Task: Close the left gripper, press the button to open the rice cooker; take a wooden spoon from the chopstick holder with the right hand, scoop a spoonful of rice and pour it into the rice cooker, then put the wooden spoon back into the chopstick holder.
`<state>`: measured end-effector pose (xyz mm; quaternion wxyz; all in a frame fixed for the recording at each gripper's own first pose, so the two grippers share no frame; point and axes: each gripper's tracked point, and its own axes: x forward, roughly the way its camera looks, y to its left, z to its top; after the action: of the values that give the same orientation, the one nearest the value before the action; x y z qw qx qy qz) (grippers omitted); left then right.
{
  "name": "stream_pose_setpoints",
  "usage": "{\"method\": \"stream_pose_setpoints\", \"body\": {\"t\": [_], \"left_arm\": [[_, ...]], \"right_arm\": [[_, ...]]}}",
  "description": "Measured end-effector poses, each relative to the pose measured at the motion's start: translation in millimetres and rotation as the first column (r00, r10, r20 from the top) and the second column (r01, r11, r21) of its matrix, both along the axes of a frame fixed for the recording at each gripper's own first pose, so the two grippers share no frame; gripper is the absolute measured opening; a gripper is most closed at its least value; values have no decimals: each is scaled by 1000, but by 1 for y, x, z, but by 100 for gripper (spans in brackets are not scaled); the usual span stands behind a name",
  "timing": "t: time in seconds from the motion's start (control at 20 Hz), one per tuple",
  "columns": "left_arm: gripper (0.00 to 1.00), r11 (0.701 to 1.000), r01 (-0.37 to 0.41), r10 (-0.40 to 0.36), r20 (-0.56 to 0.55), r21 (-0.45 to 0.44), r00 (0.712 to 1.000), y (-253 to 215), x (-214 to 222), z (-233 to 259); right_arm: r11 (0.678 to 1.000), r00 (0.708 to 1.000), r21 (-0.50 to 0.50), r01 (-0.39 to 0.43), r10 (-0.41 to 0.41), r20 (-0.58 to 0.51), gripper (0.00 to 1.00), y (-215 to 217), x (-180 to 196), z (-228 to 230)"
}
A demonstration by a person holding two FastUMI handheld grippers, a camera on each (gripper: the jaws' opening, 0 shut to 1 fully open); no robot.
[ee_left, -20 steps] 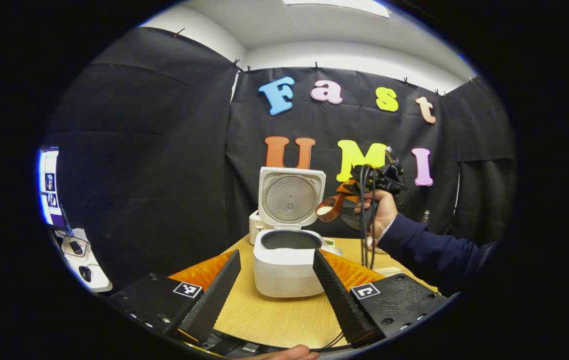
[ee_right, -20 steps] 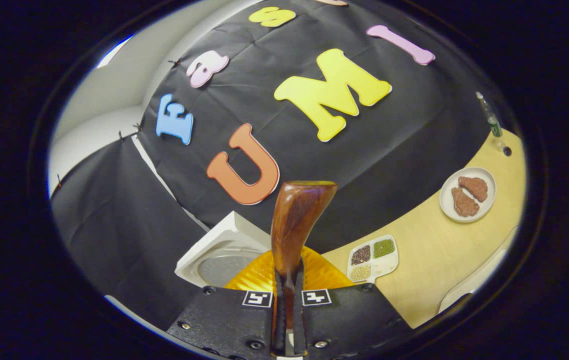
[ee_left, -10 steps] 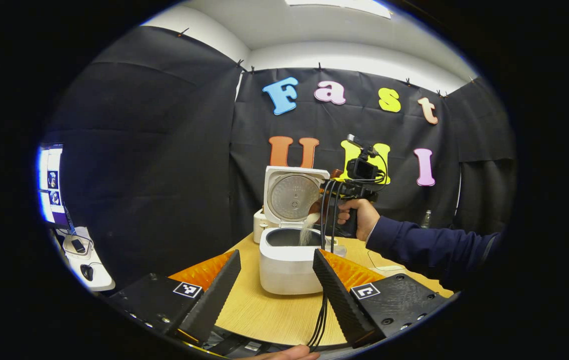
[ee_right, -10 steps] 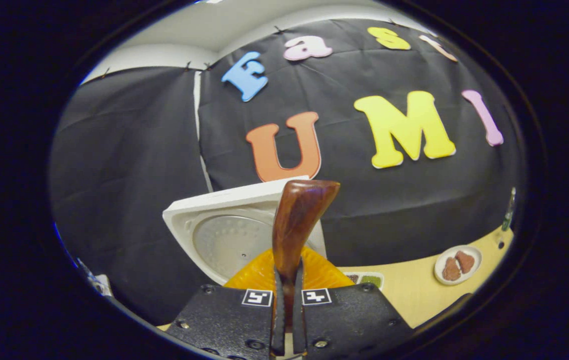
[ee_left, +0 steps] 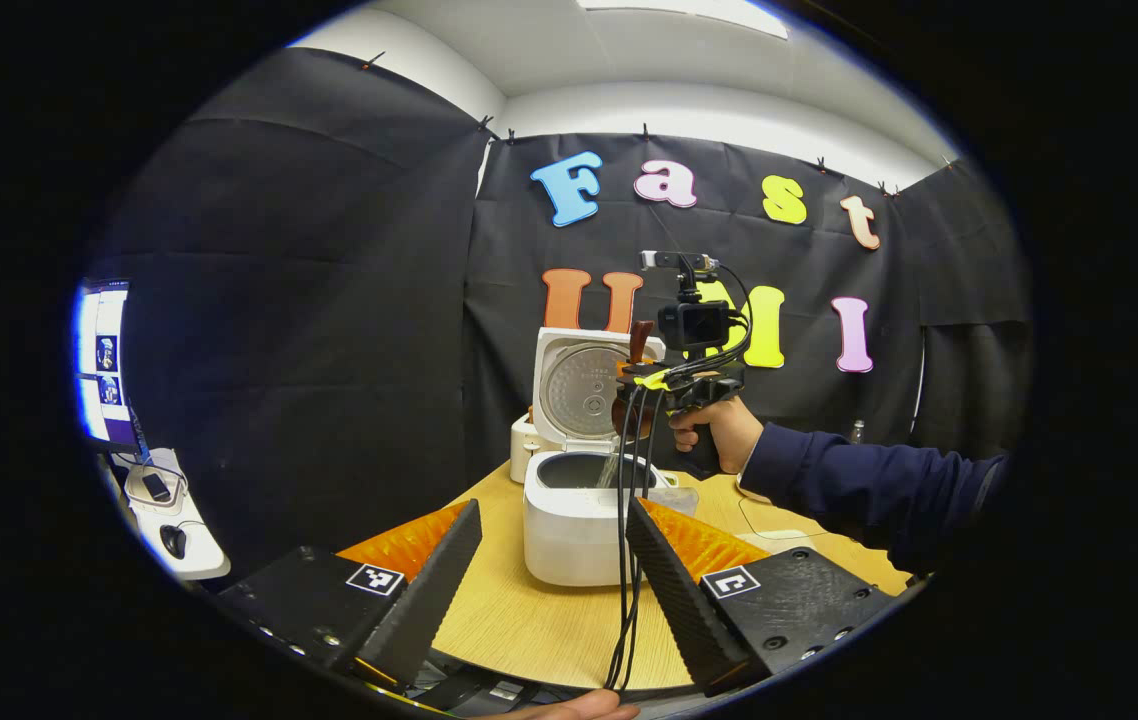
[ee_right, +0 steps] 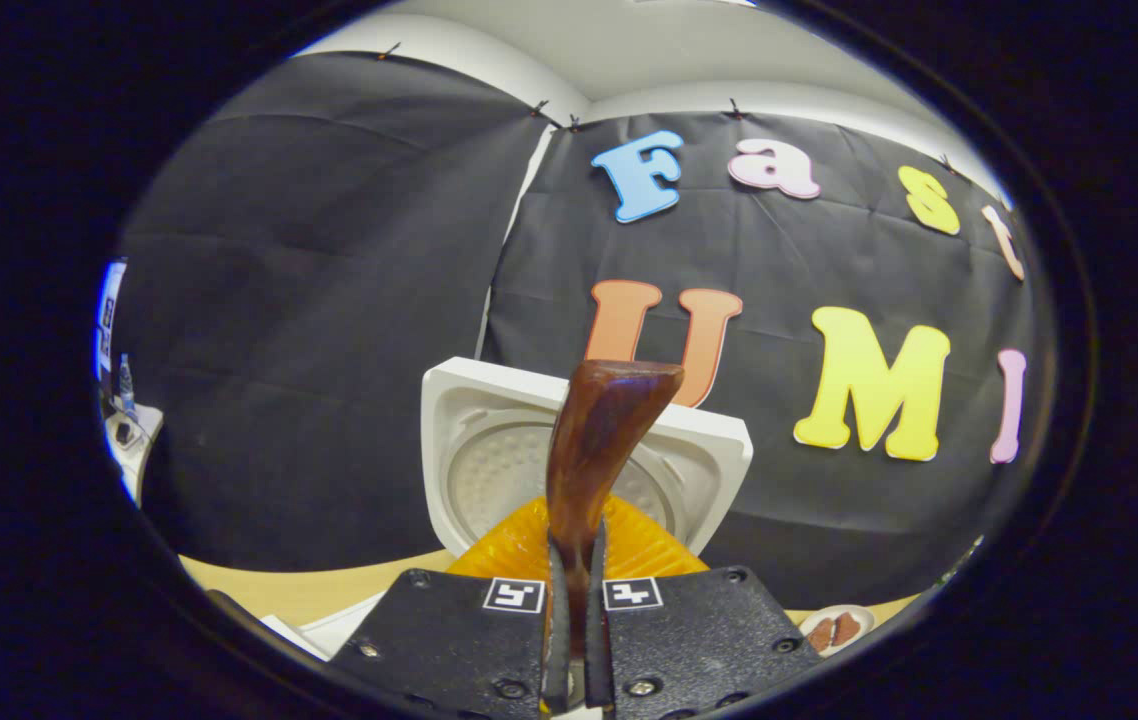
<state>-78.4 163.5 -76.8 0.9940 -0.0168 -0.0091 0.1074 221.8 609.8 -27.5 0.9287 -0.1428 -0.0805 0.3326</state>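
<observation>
Right now the right gripper (ee_right: pixel 570 640) is pinched tight on the wooden spoon (ee_right: pixel 597 450), both fingers pressing its handle with almost no gap between them. In the right gripper view the spoon sticks straight out ahead of the fingers, bowl end up and forward, in front of the raised lid (ee_right: pixel 489 460) of the rice cooker. A plate (ee_right: pixel 834 628) with brown pieces sits low to the gripper's right.

Left gripper (ee_left: pixel 554 570) is spread wide, fingers well apart, holding nothing and touching nothing. It hangs above the near edge of the tabletop (ee_left: pixel 539 620). Rice cooker (ee_left: pixel 574 515) stands straight ahead of it, between the two fingers in the left gripper view, lid (ee_left: pixel 579 385) up and pot open.

In the left gripper view the right gripper (ee_left: pixel 644 385) is farther off, over the cooker's open pot, held by a hand (ee_left: pixel 714 435) on a dark blue sleeve (ee_left: pixel 849 480) coming from the right. A thin stream of rice (ee_left: pixel 609 468) falls from it into the pot. Black cables (ee_left: pixel 626 560) hang from that gripper down past the cooker's front. Chopstick holder can't be made out. A monitor (ee_left: pixel 101 360) glows far to the left.
</observation>
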Motion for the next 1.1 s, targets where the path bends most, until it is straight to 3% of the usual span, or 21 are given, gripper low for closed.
{"method": "stream_pose_setpoints", "body": {"t": [0.15, 0.4, 0.75, 1.1], "left_arm": [[93, 1000, 12, -12, -5, 0, 1000, -8, 5, 0], [93, 999, 25, -25, -7, 26, 1000, -22, 14, 3], [93, 997, 72, -72, 0, 34, 997, -52, 48, 4], [93, 993, 73, -75, 23, 90, 997, -73, 80, 25]], "right_arm": [[1000, 1000, 21, 13, -13, 13, 8, -11, -3, 5], [993, 997, 119, 26, -16, -81, 8, -63, 2, 16], [978, 990, 171, 121, -106, -94, 8, -193, 14, 30], [939, 959, 209, 273, -248, -138, 8, -343, 11, 30]]}}
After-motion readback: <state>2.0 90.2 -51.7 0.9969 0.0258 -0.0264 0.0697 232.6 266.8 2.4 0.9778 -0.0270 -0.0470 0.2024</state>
